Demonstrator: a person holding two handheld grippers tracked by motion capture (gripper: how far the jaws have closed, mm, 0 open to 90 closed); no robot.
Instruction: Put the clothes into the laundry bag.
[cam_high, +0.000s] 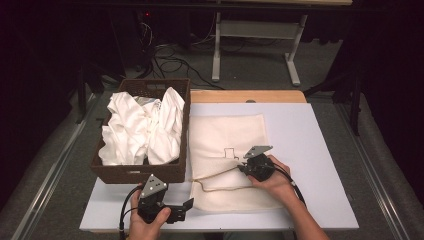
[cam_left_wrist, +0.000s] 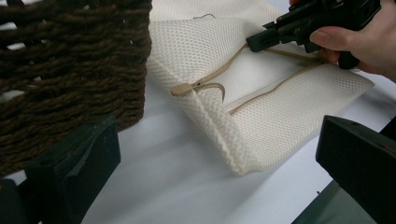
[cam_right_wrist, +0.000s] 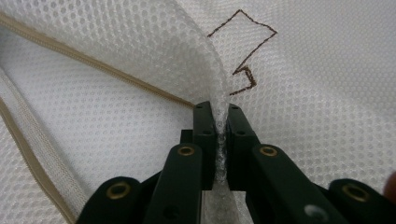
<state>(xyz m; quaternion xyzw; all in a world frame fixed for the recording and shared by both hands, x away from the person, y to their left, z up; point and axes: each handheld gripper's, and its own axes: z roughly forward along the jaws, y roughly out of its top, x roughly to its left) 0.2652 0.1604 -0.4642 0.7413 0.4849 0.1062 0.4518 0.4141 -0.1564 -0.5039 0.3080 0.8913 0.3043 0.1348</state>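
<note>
Nearest the table's front edge: left gripper (cam_high: 187, 207), jaws wide apart with nothing between them, resting low by the near left corner of the mesh laundry bag (cam_high: 231, 160). Just ahead of those open jaws, in the left gripper view: bare white tabletop (cam_left_wrist: 177, 182), then the bag's folded corner (cam_left_wrist: 233, 154), then the tan zipper pull (cam_left_wrist: 181, 88) a little beyond, close beside the brown woven basket (cam_left_wrist: 70, 65). Zipper line (cam_high: 222, 187) running away from that pull toward the right hand, so the long axis of the opening lies across the bag, left to right. Further in: right gripper (cam_right_wrist: 221, 135), clamped tight on 1 pinched ridge of the top mesh layer, near a small brown stitched mark (cam_right_wrist: 243, 51), lifting that layer off the one below. Judged from this: top layer already secured by the right hand; lower edge or pull falling to the left gripper, clearly the nearer of the 2, with only a short reach forward and slightly right. Farthest off, to the left of both grippers: the basket, heaped with white clothes (cam_high: 142, 127), probably bound for the bag.
</note>
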